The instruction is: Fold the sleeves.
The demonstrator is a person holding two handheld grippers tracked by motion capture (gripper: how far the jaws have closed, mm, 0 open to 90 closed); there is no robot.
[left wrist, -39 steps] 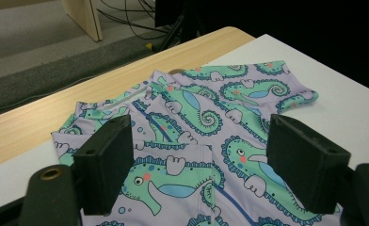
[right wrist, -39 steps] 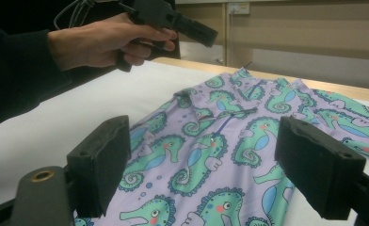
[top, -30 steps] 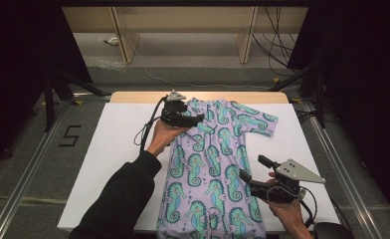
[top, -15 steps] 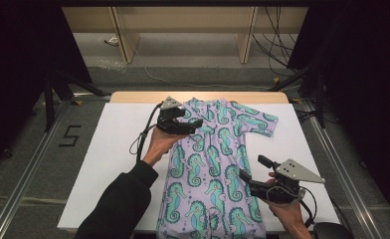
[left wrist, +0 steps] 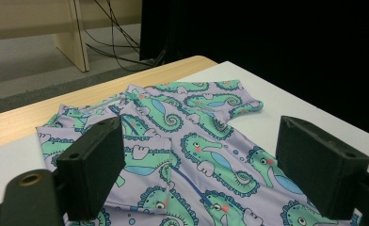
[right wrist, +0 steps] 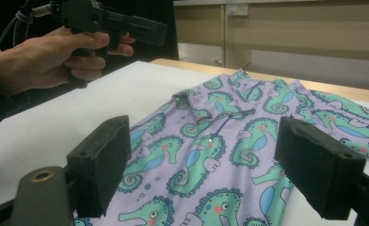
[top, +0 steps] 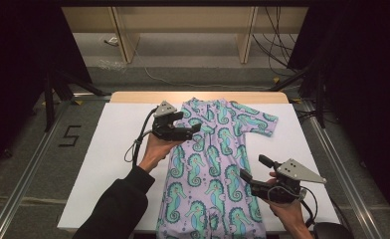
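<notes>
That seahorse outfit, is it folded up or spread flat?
Partly folded: the seahorse outfit lies lengthwise, one sleeve spread out, the other side tucked over.

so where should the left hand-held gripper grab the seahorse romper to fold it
Probably the folded-in sleeve edge near the collar of the seahorse romper, coming in low from the table's left side. The left hand-held gripper hangs open just above that spot, and the doubled fabric there gives a raised edge to pinch; the rest lies flat on the white table.

A lilac romper (top: 218, 164) printed with teal seahorses lies on a white table (top: 103, 149); black grippers.
</notes>
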